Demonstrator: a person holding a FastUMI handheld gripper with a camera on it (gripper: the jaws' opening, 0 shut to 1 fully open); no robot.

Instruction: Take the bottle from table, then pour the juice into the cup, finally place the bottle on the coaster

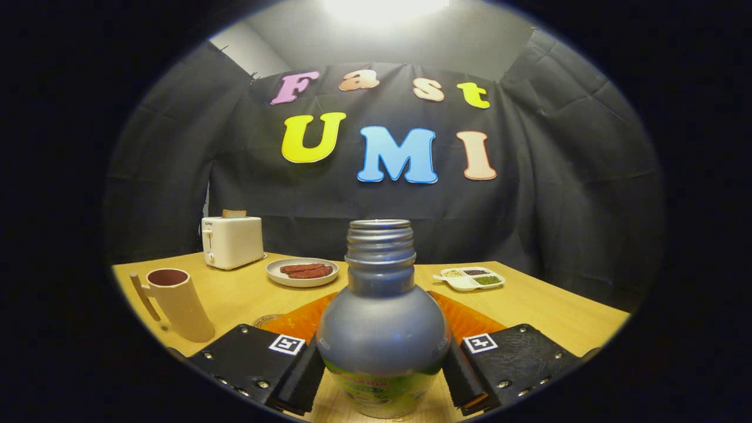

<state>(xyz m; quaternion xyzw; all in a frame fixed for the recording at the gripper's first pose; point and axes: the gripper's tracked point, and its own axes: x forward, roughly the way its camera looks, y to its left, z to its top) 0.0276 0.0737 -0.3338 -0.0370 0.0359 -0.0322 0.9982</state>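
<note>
- Claw (382, 370): I had it clamped on the bottle (382, 329), both fingers pressing its lower body; bottle upright, uncapped, seemingly held level to prevent spilling.
- Cup (176, 302): on the desk (546, 311), off to the fingers' left; contents unclear.
- Plate (302, 272): reddish strips.
- Divided tray (470, 278): assorted grains.
- Toaster (232, 241): bread inside.

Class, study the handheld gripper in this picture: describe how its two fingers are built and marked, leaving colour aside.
The gripper has two broad, flat, plate-like fingers studded with small metal rivets or screws. Each carries a square fiducial marker near its inner edge, and a thick ribbed pad lines each inner side. No cables or sleeve are visible.
</note>
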